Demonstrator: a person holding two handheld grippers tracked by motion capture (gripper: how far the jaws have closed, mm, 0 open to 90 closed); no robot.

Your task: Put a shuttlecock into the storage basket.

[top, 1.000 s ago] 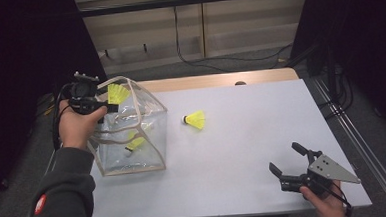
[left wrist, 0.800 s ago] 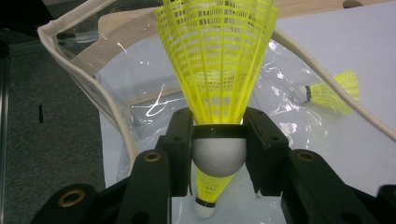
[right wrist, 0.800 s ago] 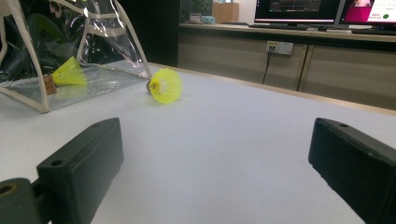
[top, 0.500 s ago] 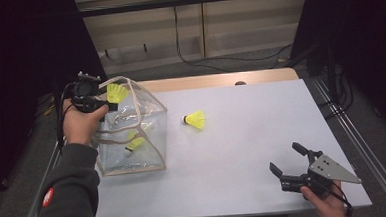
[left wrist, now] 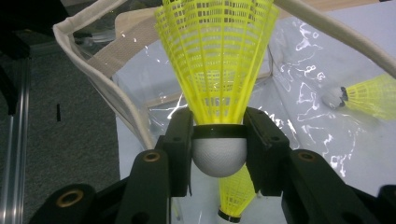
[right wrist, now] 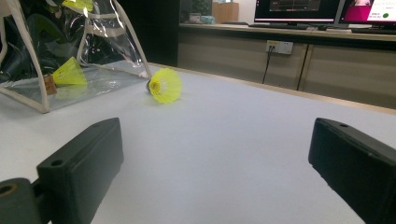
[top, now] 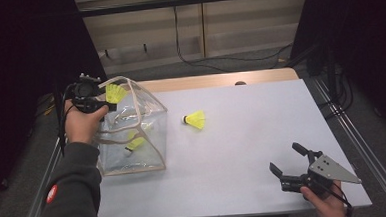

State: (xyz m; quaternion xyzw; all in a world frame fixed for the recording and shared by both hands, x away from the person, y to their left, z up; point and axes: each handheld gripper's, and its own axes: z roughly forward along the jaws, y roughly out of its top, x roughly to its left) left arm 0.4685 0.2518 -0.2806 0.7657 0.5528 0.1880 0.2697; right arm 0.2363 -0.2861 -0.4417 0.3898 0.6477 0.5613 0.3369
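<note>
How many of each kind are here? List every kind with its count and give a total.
Yellow shuttlecocks: 3 (held by left gripper, in bag, on table)
Clear bag: 1
Grippers: 2 (right gripper open)
Total: 6

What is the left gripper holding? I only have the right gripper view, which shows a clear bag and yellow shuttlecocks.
Observer: The left gripper is shut on a yellow plastic shuttlecock with a white rounded cork, fingers pressing at its base.
Operator: Where is it relative to the bag?
Observer: In the high view it sits at the top opening of the clear plastic bag with beige trim.
Operator: And the right gripper?
Observer: The right gripper rests open near the white table's front right corner, nothing between its fingers.
</note>
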